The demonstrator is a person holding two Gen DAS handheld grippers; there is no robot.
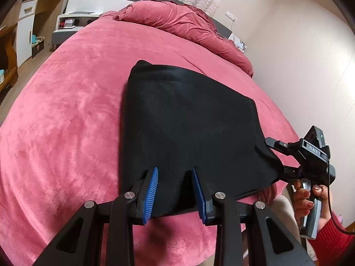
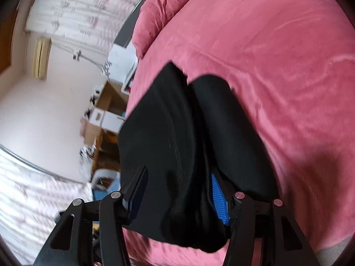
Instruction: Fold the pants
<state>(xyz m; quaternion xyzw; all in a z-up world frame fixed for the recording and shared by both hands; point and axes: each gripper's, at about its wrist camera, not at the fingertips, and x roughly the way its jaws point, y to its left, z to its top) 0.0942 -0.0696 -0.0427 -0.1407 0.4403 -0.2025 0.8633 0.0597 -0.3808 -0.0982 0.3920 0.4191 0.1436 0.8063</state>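
Observation:
Black pants, folded into a thick panel, lie across the pink bed. In the left wrist view my left gripper is shut on their near edge. That edge sits a little above the cover and casts a shadow on it. At the right my right gripper, rolled on its side, holds the near right corner with one finger above the cloth and one below. In the right wrist view the pants fill the space between the pads of my right gripper, and a bunch hangs over toward the camera.
A rumpled pink duvet lies at the head of the bed. A white nightstand and wooden shelves stand to the far left, and a wall runs close along the right. A hand in a red sleeve holds the right gripper's handle.

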